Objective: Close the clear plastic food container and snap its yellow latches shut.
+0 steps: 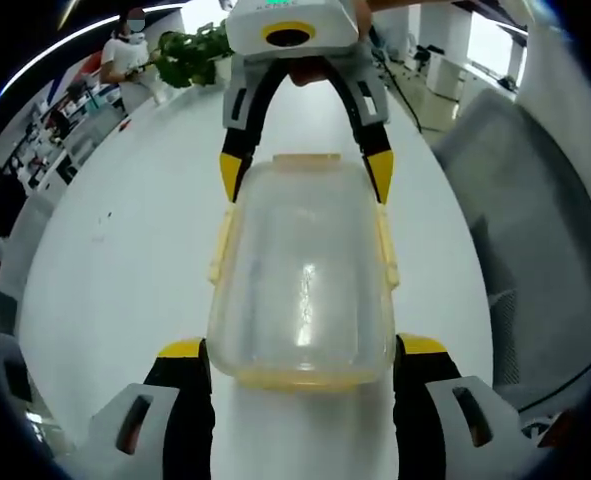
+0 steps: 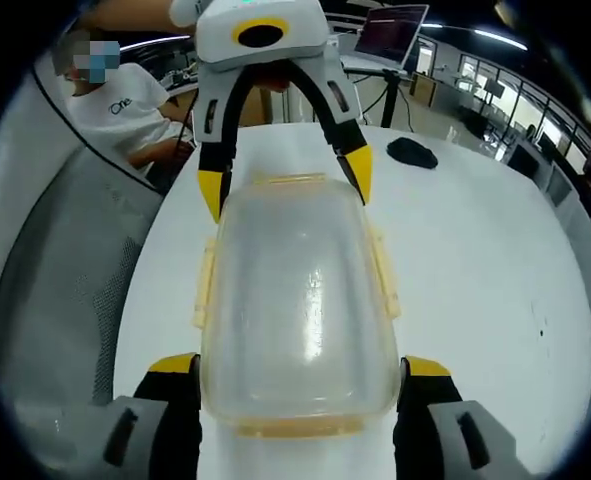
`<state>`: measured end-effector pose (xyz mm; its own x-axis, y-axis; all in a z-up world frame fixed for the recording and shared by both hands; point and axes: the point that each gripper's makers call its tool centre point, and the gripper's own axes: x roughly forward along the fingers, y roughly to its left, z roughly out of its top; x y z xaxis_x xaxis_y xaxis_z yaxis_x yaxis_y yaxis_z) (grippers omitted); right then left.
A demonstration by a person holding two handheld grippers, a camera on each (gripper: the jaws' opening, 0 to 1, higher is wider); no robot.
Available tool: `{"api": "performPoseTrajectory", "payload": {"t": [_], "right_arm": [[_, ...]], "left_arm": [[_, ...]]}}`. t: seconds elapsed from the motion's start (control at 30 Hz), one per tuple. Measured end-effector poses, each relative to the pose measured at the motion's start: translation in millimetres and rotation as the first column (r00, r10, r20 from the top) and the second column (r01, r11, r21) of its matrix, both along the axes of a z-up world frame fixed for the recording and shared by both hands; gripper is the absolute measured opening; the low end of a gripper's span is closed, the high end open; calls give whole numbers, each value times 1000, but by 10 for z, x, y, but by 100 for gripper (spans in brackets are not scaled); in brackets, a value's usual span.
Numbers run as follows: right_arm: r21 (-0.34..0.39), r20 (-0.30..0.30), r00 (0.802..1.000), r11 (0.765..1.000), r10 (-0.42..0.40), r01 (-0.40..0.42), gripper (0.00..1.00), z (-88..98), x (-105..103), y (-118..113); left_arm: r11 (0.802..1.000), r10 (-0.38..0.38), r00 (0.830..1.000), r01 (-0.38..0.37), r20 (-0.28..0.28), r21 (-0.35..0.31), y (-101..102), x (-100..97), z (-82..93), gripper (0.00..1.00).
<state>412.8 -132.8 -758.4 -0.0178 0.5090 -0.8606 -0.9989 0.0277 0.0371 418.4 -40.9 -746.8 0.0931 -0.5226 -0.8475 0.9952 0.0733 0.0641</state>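
Two tongs: mine, facing each other over the box
Left tongs (image 1: 300,350): spread wide, jaws flanking one end of the container (image 1: 303,268)
Right tongs (image 2: 300,365): also wide open, straddling the opposite end
Container: lid on, yellow latches (image 1: 386,245) along its sides
Surface (image 1: 125,260): white, container resting at its middle
Beyond: mesh chair (image 1: 535,230), plant (image 1: 190,55)

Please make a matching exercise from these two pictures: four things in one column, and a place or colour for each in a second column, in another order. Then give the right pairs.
Things
1. clear plastic food container
2. latches
3. green plant
4. dark object

Descriptions
A. yellow, along the container's sides
B. lies on the white table, beyond the container in the right gripper view
C. stands at the table's far end in the left gripper view
D. lies between both grippers' jaws

Pairs: 1-D, 2-A, 3-C, 4-B
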Motion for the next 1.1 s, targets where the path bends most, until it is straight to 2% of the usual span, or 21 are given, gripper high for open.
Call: {"api": "performPoseTrajectory", "payload": {"t": [0.33,1.1], "right_arm": [[14,-12,1000,1000,-4,5,80,-10,130,8],[30,-21,1000,999,-15,16,80,-7,688,-1]], "left_arm": [[1000,-2,1000,2,-13,-1,9,130,-30,72],[1000,-20,1000,20,-22,7,-14,699,-38,72]]}}
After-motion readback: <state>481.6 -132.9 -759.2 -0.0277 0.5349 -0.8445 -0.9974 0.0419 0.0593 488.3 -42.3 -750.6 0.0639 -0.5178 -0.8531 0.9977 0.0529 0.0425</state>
